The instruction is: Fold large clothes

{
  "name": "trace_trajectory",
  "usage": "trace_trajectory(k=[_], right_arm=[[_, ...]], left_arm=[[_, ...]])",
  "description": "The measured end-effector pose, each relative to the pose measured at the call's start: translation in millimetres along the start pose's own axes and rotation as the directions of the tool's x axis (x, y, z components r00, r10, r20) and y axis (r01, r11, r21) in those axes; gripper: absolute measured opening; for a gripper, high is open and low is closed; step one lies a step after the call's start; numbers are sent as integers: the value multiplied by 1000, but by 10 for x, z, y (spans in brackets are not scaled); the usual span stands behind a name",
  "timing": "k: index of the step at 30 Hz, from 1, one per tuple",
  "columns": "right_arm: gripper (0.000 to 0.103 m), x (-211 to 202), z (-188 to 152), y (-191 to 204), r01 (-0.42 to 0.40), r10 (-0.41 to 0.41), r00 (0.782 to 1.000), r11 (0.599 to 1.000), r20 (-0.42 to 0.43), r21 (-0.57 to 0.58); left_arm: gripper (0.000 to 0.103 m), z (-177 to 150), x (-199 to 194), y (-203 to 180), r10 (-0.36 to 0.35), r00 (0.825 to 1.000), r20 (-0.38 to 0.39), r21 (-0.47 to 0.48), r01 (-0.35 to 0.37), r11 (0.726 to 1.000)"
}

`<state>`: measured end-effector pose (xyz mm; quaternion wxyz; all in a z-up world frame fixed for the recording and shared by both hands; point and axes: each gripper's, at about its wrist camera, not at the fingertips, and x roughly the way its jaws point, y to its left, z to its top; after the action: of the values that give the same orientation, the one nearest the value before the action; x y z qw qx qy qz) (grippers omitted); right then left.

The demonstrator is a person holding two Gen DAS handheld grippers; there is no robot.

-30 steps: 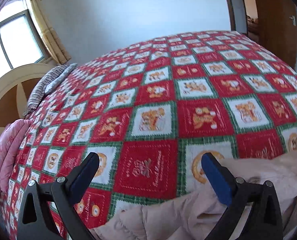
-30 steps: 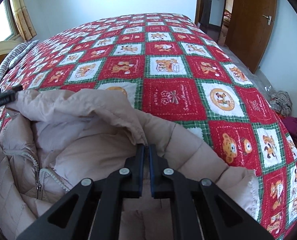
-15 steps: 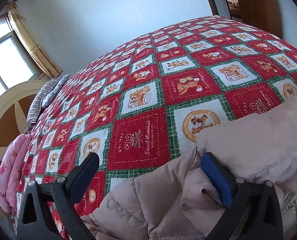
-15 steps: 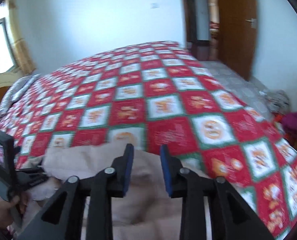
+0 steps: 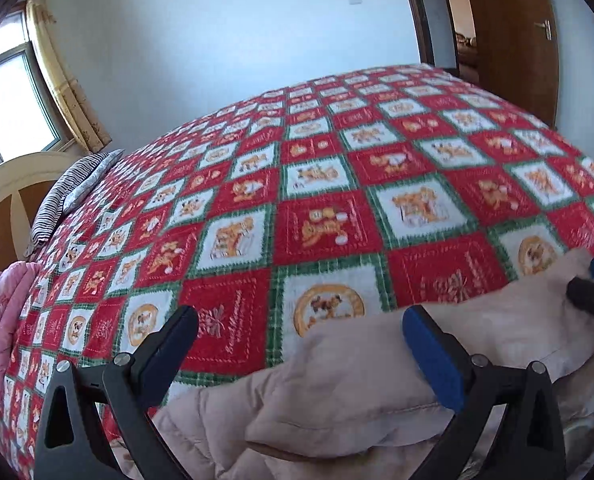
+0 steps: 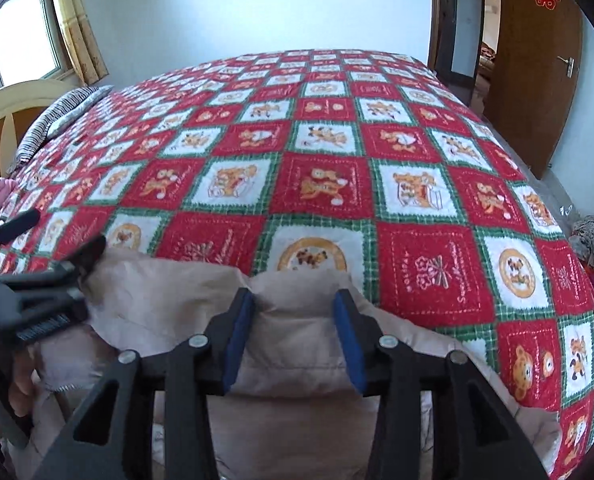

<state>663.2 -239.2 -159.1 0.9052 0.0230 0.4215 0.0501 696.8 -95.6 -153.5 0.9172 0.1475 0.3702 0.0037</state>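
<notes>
While the pale beige quilted puffer jacket (image 6: 297, 344) lies bunched at the near edge of the red, white and green patchwork bedspread (image 6: 325, 184), a fold looks just laid. Right gripper (image 6: 293, 336) is opening, a padded ridge between its pads, apparently let go. Left gripper (image 5: 301, 344) gapes wide over the jacket's left part, holding nothing. Next, judged: pick fresh edges, fold again.
</notes>
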Motion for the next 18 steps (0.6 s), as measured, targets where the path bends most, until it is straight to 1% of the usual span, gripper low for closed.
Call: trace_trajectory(k=[1,3,11,13,18], right_arm=[[46,11,-30,-13,-6,6,1000,1000,-3,-2],[46,29,-81,-32,-13,13,1000,1000,3,-2],[45,126,-210,-40,-22,22,1000,1000,-5,9],[45,151,-225,-19,-12,12,1000,1000,-9,-2],[45,198,-273,70,44,-45,999,998,-15,-52]], left_arm=[[102,-74,43,-29,4,1000,-8,10,-4,1000],[102,-149,79,-26,-9,1000,-15,-3,9,1000],[102,-219,197,-109,-28,998,-50,19,29,999],[102,-229,226,-102,-41,997,-62,12,42,999],[102,-245,275,-87,-69,994,-80,-10,68,998]])
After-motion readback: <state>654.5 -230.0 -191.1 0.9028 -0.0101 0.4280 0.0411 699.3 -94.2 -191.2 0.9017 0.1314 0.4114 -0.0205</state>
